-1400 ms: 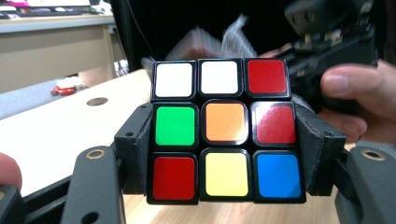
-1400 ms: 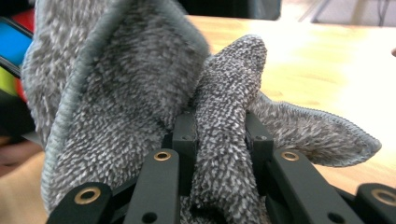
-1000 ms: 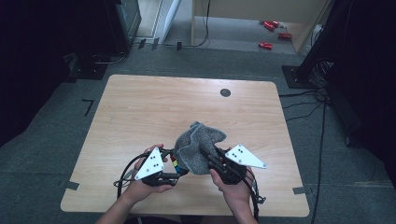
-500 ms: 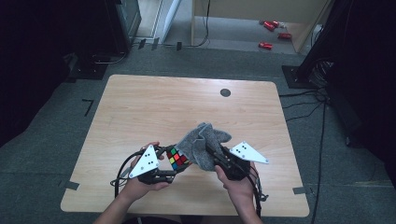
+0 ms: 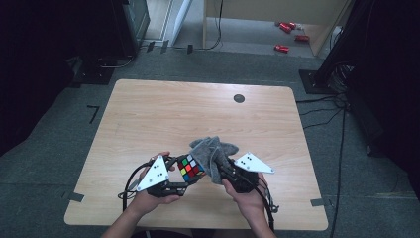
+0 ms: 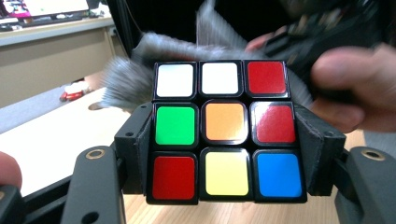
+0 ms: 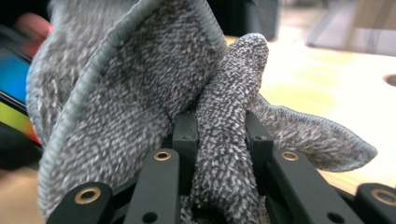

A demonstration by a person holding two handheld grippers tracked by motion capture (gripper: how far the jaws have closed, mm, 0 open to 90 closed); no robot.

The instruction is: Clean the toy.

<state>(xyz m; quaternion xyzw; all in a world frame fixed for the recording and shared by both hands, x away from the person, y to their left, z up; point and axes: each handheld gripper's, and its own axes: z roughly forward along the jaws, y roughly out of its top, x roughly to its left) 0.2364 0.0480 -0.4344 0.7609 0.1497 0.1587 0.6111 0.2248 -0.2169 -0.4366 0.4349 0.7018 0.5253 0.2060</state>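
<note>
Here, your left tool [image 5: 184, 179] is clamped on the cube [image 5: 190, 168], one black jaw pressed to each side of it, as the left gripper view makes plain: the cube [image 6: 226, 133] shows a face of white, white, red over green, orange, red over red, yellow, blue. You hold it above the near edge of the surface [image 5: 163, 114], not resting on the wood. Just right of the cube, your right tool [image 5: 221, 171] is closed tight on a bunched fold of the grey cloth [image 5: 214, 151]; the right gripper view shows the cloth [image 7: 154, 93] squeezed between its jaws and fanning out above them. The cloth's loose part hangs against the cube's right side and behind it.
</note>
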